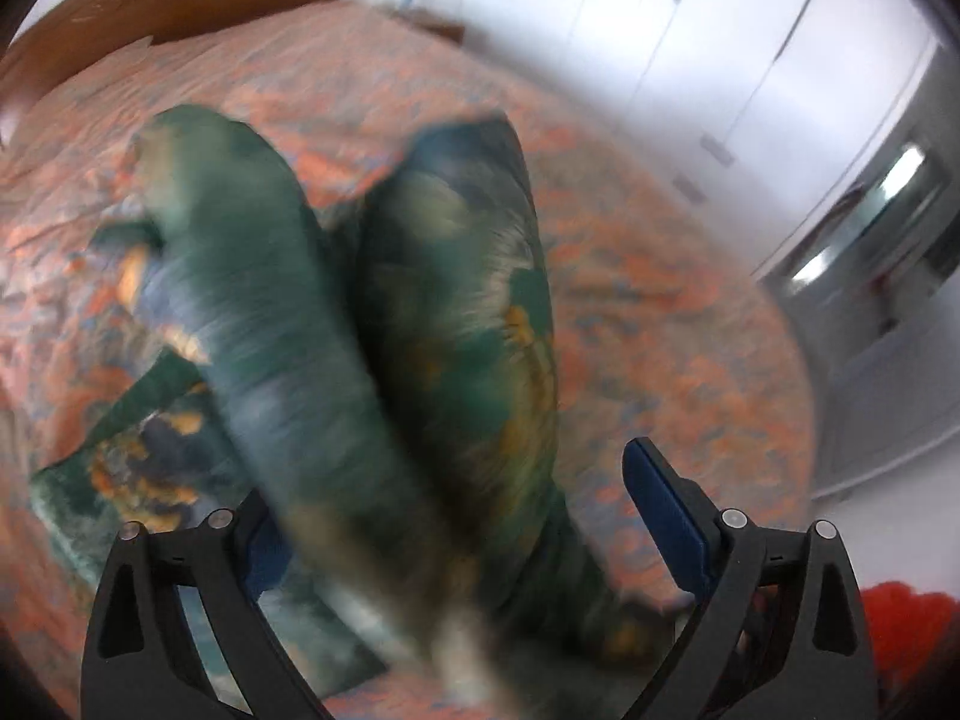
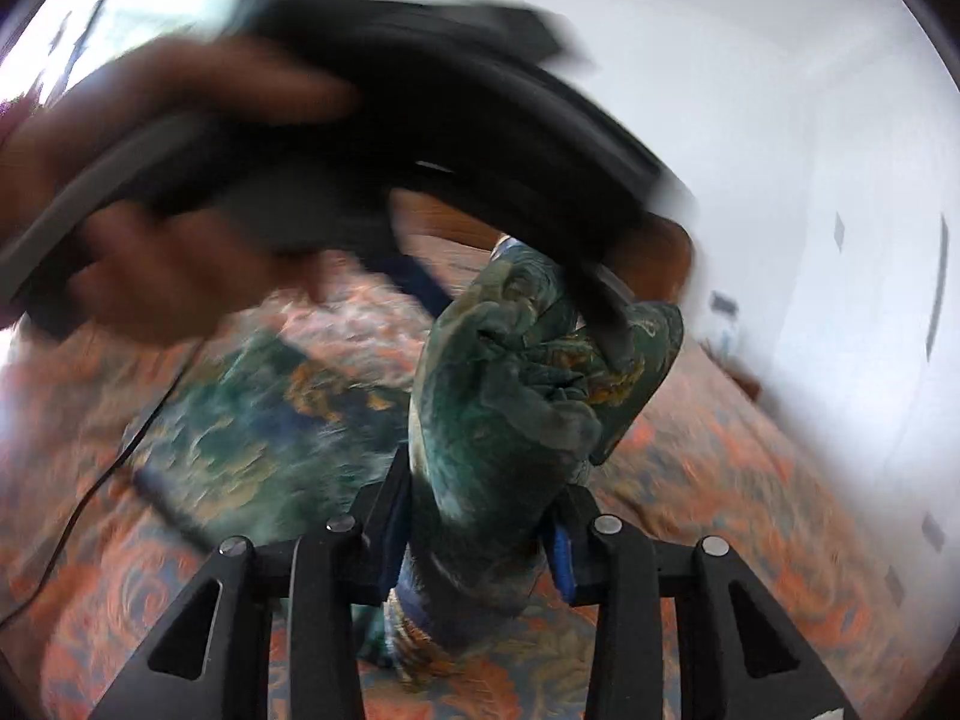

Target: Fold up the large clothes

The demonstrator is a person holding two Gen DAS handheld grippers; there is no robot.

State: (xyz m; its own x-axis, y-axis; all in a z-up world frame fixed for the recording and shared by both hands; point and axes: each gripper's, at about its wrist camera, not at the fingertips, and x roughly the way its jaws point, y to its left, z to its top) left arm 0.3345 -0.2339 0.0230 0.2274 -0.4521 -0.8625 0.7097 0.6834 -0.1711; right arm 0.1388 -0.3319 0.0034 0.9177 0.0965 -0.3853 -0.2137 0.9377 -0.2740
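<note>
Garment (image 1: 456,324): big green piece with gold and blue print, bunched and lifted over the bed (image 1: 660,312), two thick folds running up from the left tool (image 1: 456,516). More of the same fabric lies spread flat on the bedspread at lower left in the left wrist view. Heavy motion blur, so fine folds are unreadable.

Left tool: fingers wide apart, blue pad (image 1: 663,510) on the right finger bare and clear of cloth. Fabric passes through the gap and covers most of the left finger; cannot tell whether it actually touches that pad. Looks released, not pinching.

Right tool (image 2: 474,534): fingers drawn in close on a thick wad of the garment (image 2: 498,420), cloth squeezed between both pads and bulging out above them. Clenched on the fabric.

Right wrist view also catches the left tool from outside as a dark blurred body (image 2: 432,138) with the person's left hand (image 2: 174,276) wrapped round its handle. One of its fingers reaches down against the top of the raised wad; contact is likely but blurred.

A thin black cable (image 2: 90,492) trails across the bedspread on the left. Orange and blue patterned bedspread under everything. Wooden headboard (image 1: 180,12) at the far end, white wardrobe doors (image 1: 750,60) alongside the bed, something red (image 1: 906,636) at the lower right edge.
</note>
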